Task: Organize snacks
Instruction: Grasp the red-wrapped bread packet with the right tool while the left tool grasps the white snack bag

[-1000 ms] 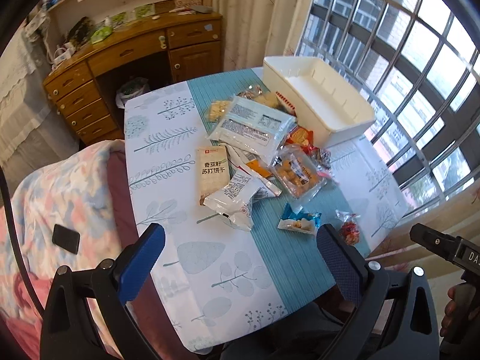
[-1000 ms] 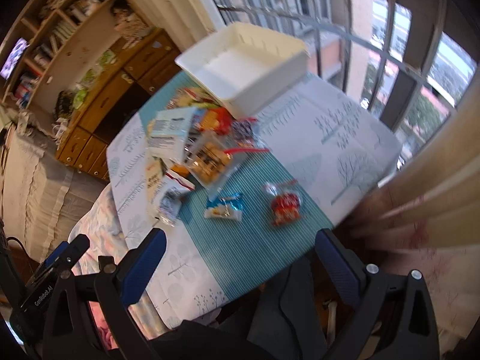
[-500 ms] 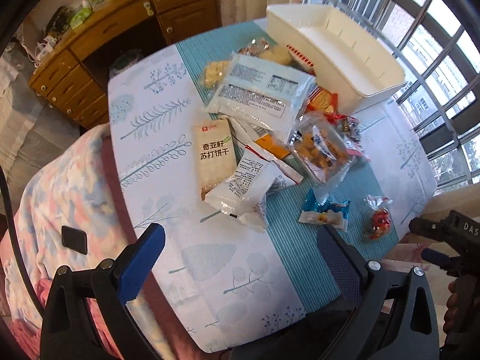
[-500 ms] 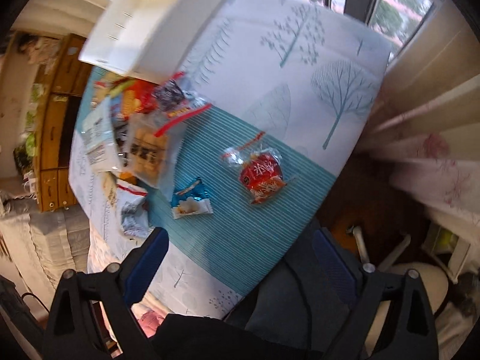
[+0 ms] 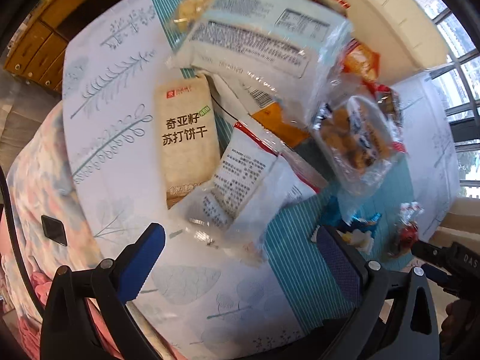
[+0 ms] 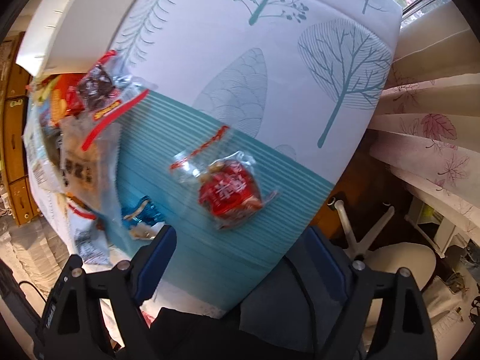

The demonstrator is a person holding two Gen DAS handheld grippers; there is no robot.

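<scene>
The right tool [image 6: 240, 258], its blue-padded jaws closing with nothing between them yet, hangs over the small clear packet with a red printed centre [image 6: 231, 192], which lies alone on the teal striped band of the tree-patterned cloth covering the desk [image 6: 300, 60]. The left tool [image 5: 240, 255] stands wide and empty above the white printed sachet with a red-edged seal [image 5: 237, 186] at the near edge of the pile, beside the beige cracker pack with dark Chinese lettering [image 5: 186, 138]. The white plastic bin [image 5: 390, 15] sits at the far side of the desk, touching the heap of snacks. The step in hand looks like a first pick by each side. To do it well, the right tool should straddle the red packet's plump middle, not its thin crinkly seal, and close gently so the film does not slip or burst. The left tool should catch only the top sachet, clear of the cracker pack beneath its corner.
</scene>
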